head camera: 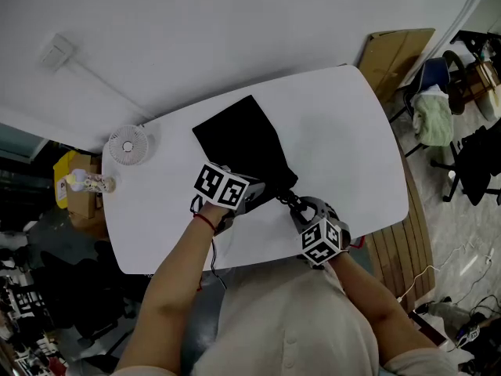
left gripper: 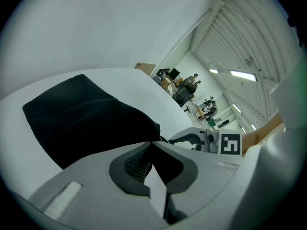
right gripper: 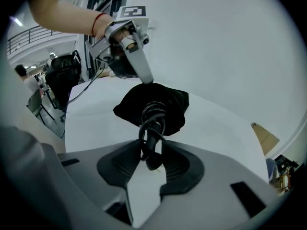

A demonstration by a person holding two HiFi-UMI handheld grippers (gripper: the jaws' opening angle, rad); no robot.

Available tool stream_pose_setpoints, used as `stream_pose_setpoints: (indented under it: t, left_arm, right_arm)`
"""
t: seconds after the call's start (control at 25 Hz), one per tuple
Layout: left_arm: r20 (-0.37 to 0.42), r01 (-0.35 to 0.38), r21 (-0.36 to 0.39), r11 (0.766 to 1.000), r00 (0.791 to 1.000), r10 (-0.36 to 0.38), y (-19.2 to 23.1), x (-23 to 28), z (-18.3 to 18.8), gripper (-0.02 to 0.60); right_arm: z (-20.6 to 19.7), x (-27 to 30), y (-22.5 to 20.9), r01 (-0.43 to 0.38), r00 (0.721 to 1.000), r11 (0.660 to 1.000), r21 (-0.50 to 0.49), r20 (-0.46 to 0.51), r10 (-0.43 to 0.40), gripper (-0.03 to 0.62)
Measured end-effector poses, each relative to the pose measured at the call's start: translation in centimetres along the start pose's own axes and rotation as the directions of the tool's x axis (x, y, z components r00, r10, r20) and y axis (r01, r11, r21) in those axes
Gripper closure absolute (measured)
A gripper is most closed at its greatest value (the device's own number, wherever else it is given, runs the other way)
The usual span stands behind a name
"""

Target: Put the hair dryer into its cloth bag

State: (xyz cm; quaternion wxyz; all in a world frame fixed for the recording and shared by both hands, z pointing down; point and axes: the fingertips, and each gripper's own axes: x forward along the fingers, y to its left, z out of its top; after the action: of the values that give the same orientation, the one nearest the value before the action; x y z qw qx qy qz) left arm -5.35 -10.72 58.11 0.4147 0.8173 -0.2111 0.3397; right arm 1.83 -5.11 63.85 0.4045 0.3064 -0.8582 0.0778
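A black cloth bag (head camera: 243,143) lies on the white table (head camera: 344,131), its mouth toward me. My left gripper (head camera: 268,193) is shut on the edge of the bag's mouth (left gripper: 81,119), with fabric pinched at its tips (left gripper: 152,143). A black coiled cord (right gripper: 152,116) of the hair dryer sticks out of the bag (right gripper: 170,102). My right gripper (right gripper: 152,150) has its pads pressed on that cord bundle (head camera: 288,200), just in front of the mouth. The dryer's body is hidden inside the bag. In the right gripper view the left gripper (right gripper: 145,80) touches the bag's far side.
A small round white fan (head camera: 127,144) stands at the table's left edge. Beyond that edge are a yellow box (head camera: 66,180) and a small bottle (head camera: 94,183). Cardboard (head camera: 395,53) and chairs (head camera: 462,155) stand off to the right.
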Motion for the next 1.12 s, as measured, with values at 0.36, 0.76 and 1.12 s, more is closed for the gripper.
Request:
stream_pose_setpoints:
  t: [0.36,0.76,1.12]
  left_arm:
    - [0.033,0.009,0.0,1.0,0.999,-0.009,-0.3,-0.6,0.3,0.565]
    - [0.059,0.051,0.002,0.999,0.997,-0.051,-1.2,-1.2,0.5,0.565]
    - [0.075,0.079,0.007,0.997,0.994,-0.079,-1.7,-1.6,0.5,0.565]
  right_arm:
    - [0.7,-0.2,0.2,-0.011,1.0,0.998,0.06,0.004,0.011,0.455]
    - [3.7,3.1,0.1,0.004,0.999,0.992,0.125,0.05,-0.01,0.454]
    - [6.7,5.5,-1.0,-0.001,0.997,0.987,0.16,0.081,-0.012,0.454]
